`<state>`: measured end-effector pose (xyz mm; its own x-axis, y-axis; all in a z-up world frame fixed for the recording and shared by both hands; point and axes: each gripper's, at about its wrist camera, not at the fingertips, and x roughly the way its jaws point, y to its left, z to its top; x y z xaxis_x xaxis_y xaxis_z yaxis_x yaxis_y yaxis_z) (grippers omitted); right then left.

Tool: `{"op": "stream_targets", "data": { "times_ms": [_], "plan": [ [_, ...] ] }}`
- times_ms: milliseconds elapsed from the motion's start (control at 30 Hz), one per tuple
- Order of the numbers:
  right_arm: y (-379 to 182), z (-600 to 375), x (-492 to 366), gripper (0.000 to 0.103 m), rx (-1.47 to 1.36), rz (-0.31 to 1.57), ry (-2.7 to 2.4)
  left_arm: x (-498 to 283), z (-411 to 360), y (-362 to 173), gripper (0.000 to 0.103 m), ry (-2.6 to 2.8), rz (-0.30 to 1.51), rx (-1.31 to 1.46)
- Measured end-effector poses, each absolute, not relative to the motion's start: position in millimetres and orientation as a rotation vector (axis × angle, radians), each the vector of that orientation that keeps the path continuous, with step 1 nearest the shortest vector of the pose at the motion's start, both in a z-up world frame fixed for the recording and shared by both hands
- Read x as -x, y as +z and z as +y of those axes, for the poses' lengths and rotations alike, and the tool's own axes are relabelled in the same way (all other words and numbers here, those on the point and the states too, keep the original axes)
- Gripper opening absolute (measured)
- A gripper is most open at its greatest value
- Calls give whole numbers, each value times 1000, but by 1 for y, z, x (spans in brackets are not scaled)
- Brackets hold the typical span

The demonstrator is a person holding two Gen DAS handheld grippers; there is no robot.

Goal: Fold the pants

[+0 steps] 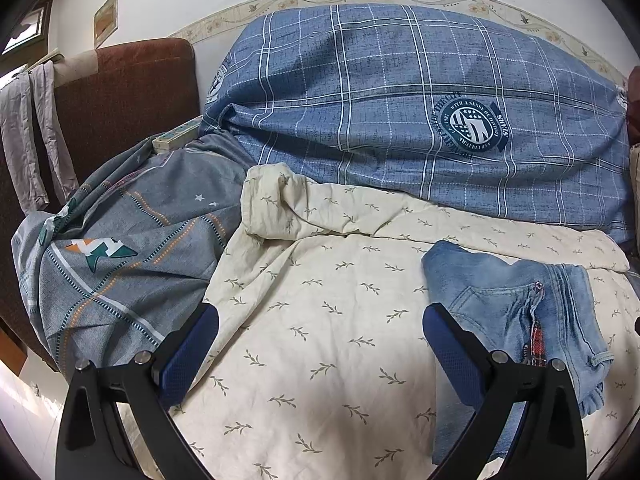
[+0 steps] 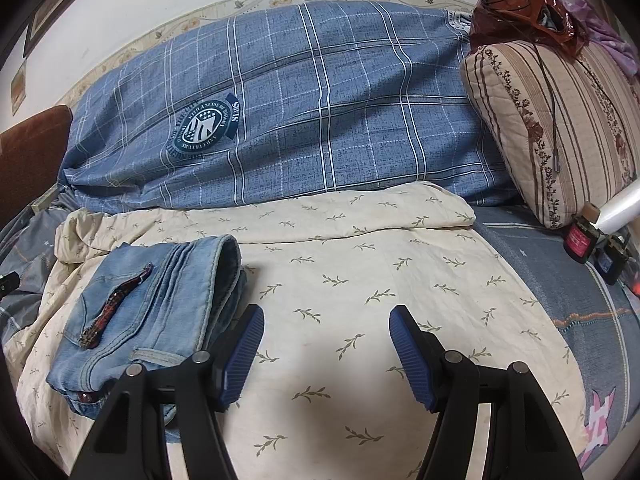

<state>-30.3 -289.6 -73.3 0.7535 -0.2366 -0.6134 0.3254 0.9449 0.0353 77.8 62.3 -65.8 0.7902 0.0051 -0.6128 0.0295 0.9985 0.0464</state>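
Observation:
Light blue denim pants lie folded into a compact stack on the cream leaf-print blanket. In the left wrist view they sit at the right, beside my left gripper's right finger. In the right wrist view the pants sit at the left, next to my right gripper's left finger. A red plaid lining shows along the open fly. My left gripper is open and empty over the blanket. My right gripper is open and empty, just right of the pants.
A large blue plaid duvet is piled behind the blanket against the wall. A grey patterned sheet lies at left by a brown headboard. A striped floral pillow, a brown bag and small bottles sit at right.

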Motion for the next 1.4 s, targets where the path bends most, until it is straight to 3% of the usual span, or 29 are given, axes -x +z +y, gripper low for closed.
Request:
{"op": "stream_targets", "data": {
  "times_ms": [1400],
  "plan": [
    [-72, -283, 31, 69, -131, 636, -273, -84, 62, -75, 102, -11, 703, -50]
  ]
}}
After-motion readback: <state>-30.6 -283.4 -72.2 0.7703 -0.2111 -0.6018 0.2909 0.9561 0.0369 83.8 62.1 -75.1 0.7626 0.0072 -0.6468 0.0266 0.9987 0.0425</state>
